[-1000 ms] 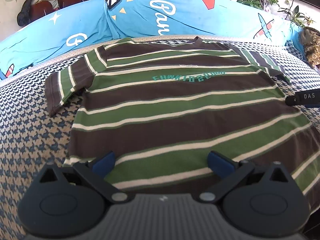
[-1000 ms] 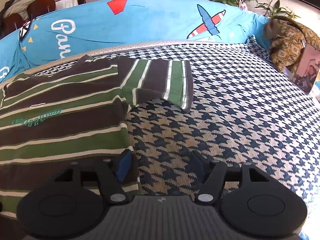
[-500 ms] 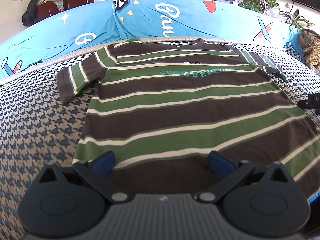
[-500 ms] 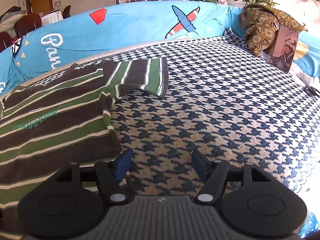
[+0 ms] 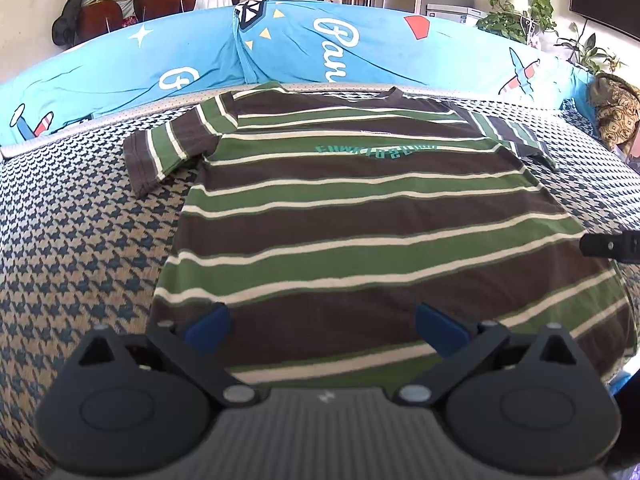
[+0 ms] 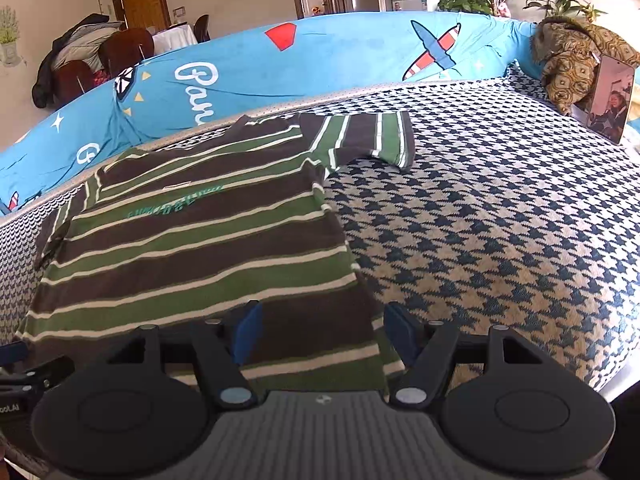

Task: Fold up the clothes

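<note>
Brown, green and cream striped cloth T-shirt [image 5: 360,216]: soft matt knit. Navy-and-tan houndstooth woven cover [image 6: 500,220]: coarse, textured. Bright blue printed fabric backrest cover [image 5: 320,52], top of frame: smooth. Black plastic left gripper [image 5: 322,326]: matt, ribbed grey housing; blue pads [image 5: 208,326].

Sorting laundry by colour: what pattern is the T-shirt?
Brown and green stripes with thin cream lines on the T-shirt; clearest in the left wrist view.

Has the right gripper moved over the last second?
Yes. The right gripper shifted left: its open jaws now straddle the shirt's side edge, formerly mostly over houndstooth cover.
</note>
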`<state>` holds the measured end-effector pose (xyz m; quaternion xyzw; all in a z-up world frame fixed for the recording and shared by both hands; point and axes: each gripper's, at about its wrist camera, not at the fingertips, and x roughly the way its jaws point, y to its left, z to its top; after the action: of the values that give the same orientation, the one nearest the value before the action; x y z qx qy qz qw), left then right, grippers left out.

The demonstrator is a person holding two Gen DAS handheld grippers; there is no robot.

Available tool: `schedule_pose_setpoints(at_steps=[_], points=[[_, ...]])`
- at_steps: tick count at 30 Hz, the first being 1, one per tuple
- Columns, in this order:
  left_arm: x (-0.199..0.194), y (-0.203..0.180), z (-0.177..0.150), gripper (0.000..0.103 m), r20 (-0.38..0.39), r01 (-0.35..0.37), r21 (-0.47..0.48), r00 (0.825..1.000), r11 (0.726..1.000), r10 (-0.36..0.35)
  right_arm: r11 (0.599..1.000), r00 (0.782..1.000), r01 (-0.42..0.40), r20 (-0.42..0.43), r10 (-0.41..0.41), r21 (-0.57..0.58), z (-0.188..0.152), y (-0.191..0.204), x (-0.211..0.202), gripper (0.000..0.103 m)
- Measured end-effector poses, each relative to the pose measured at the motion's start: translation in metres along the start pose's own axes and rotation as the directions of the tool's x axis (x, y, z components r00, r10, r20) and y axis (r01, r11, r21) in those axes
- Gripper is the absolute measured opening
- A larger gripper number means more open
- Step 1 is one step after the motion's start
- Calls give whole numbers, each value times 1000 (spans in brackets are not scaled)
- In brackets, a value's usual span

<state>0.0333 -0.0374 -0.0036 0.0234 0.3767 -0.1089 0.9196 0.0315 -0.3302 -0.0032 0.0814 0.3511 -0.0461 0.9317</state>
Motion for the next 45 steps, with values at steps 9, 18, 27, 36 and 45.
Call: schedule_pose_setpoints(at_steps=[9, 18, 27, 36, 45], points=[[-5, -2, -13, 103, -29, -14, 20, 999, 1000, 14, 998, 999, -11, -54, 8, -56, -21, 12, -2, 67], [-7, 5, -16, 103, -39, -39, 2, 998, 999, 39, 998, 998, 6, -63, -11, -65, -28, 12, -3, 68], [-17, 21, -22, 103, -47, -72, -43, 996, 996, 70, 997, 998, 2, -67, -7, -72, -31, 14, -2, 72], [-25, 35, -28, 103, -56, -82, -78, 995, 994, 77, 996, 997, 7, -71, -14, -93, -32, 20, 1, 80], [-24, 34, -27, 103, -60, -92, -89, 994, 992, 87, 994, 998, 3, -69, -11, -113, -34, 23, 3, 86]])
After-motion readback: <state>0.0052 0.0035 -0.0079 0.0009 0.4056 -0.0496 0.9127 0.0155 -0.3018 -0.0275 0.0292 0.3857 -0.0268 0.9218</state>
